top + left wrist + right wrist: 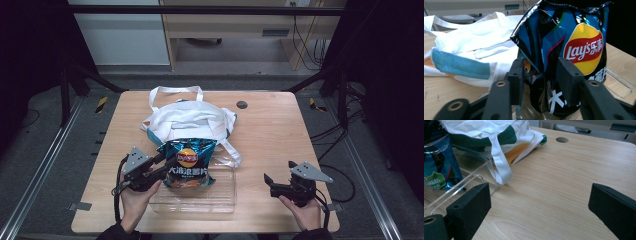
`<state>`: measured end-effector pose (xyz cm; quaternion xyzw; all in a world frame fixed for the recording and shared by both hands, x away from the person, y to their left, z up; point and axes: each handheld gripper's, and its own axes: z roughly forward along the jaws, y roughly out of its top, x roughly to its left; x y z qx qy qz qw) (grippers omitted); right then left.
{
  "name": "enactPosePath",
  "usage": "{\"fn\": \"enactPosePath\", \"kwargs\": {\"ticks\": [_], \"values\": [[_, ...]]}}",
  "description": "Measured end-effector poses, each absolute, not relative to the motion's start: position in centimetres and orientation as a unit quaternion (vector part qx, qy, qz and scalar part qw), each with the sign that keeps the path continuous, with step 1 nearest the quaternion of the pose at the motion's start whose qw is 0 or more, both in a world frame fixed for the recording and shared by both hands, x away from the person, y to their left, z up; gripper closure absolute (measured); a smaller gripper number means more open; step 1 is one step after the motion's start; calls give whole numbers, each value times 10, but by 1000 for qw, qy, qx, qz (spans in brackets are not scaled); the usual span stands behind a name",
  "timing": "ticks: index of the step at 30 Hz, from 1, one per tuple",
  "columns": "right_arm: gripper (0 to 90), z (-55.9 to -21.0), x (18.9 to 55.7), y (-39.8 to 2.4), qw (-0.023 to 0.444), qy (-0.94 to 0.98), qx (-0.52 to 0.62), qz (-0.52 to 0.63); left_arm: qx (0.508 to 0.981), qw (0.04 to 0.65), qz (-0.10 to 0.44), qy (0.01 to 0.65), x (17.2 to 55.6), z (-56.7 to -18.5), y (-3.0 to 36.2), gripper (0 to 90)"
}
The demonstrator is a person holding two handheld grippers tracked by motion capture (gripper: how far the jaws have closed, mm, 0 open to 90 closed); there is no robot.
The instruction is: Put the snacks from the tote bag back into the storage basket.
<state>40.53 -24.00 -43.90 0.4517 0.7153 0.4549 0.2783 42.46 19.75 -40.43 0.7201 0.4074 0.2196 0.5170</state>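
Observation:
A blue Lay's chips bag (189, 170) (579, 45) stands upright over a clear plastic tray (222, 200) near the table's front edge. My left gripper (162, 162) (541, 77) reaches in from the left and is shut on the bag's crumpled left side. A white tote bag (190, 120) (474, 42) with teal trim lies flat just behind the tray, one strap draped over the tray's right rim. My right gripper (267, 182) (539, 202) hovers low over bare wood to the right of the tray, open wide and holding nothing. The chips bag (436, 170) and tray corner (474, 180) sit at its left.
The wooden table (280, 135) has a small round hole (242, 104) (562, 139) at the back right. Bare wood stretches to the right of the tote bag (499, 135). Dark frame posts and cables flank the table; a desk stands beyond it.

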Motion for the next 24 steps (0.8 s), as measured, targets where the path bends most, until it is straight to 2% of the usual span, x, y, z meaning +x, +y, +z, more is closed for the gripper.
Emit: {"fn": "enactPosePath", "kwargs": {"ticks": [2,11,24], "values": [[47,-439,405,-240,280,716,450,455,722,517,215,407,426,-405,198,500],[46,-439,405,-240,280,715,450,455,724,522,215,396,427,-404,202,383],[45,-438,404,-241,279,713,453,458,720,530,214,394,421,-401,207,351]]}}
